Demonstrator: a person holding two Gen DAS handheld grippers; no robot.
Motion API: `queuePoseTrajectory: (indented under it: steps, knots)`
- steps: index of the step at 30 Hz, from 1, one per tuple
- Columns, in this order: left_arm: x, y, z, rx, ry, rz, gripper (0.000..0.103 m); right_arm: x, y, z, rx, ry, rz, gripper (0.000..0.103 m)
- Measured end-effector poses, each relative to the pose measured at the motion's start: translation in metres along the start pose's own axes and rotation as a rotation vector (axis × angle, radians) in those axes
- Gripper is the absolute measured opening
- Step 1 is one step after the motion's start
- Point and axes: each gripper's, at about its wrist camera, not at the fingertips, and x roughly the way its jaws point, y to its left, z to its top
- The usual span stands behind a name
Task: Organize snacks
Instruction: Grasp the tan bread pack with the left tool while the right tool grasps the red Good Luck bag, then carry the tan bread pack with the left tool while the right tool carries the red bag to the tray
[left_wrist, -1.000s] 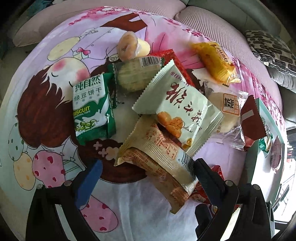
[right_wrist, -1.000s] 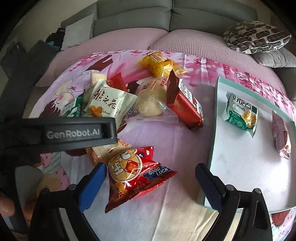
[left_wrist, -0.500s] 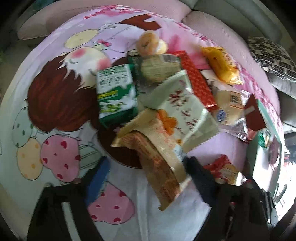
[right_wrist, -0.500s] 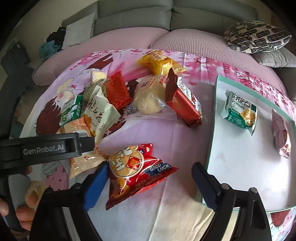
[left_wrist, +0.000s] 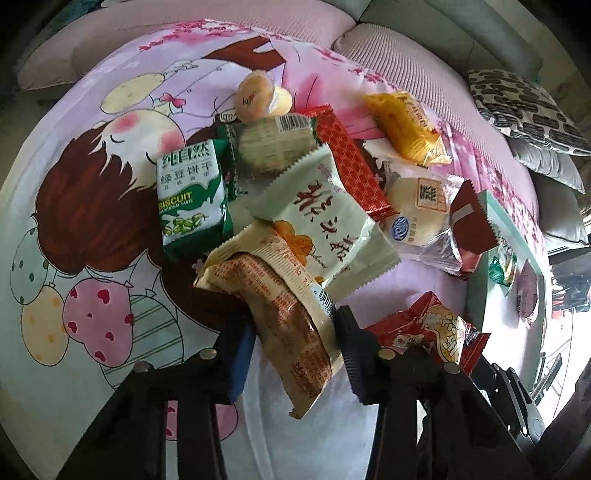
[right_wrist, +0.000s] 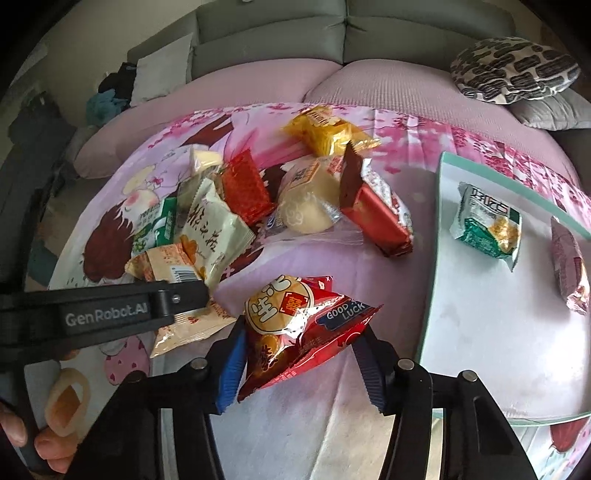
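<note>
Left tongs (left_wrist: 291, 347) closing, pads on beige snack packet (left_wrist: 280, 306) at near end of pile; packet's far end tucked under pale green packet (left_wrist: 325, 221). Right tongs (right_wrist: 299, 354) closing on red peanut bag (right_wrist: 295, 317), lower corner hidden. Tray (right_wrist: 480, 350): two packets, one cut by frame edge. Pile overlaps; count unclear.

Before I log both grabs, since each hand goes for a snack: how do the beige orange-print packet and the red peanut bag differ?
The beige packet is long and fairly flat; the red peanut bag is short and puffy. The packet's far end is tucked under the pale green packet; the bag lies apart from the pile. The packet sits in the closing left tool, the bag in the closing right tool. Both are sealed and lie on the cartoon sheet.
</note>
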Motion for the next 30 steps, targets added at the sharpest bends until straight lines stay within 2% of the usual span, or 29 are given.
queuePoseTrajectory:
  steps: [9,16,21,30]
  knots:
    - [-0.026,0.0,0.009,-0.002,-0.073,-0.041,0.039,-0.016,-0.007,0.002,0.037,-0.052,0.01,0.057]
    - [-0.057,0.004,0.004,-0.008,-0.144,-0.077,0.037,-0.029,-0.012,0.003,0.057,-0.085,0.019,0.057]
    - [-0.06,-0.002,0.005,0.007,-0.192,-0.108,0.037,-0.039,-0.017,0.004,0.075,-0.113,0.025,0.057]
    - [-0.065,-0.025,0.004,0.078,-0.228,-0.132,0.037,-0.051,-0.036,0.005,0.132,-0.148,0.018,0.057]
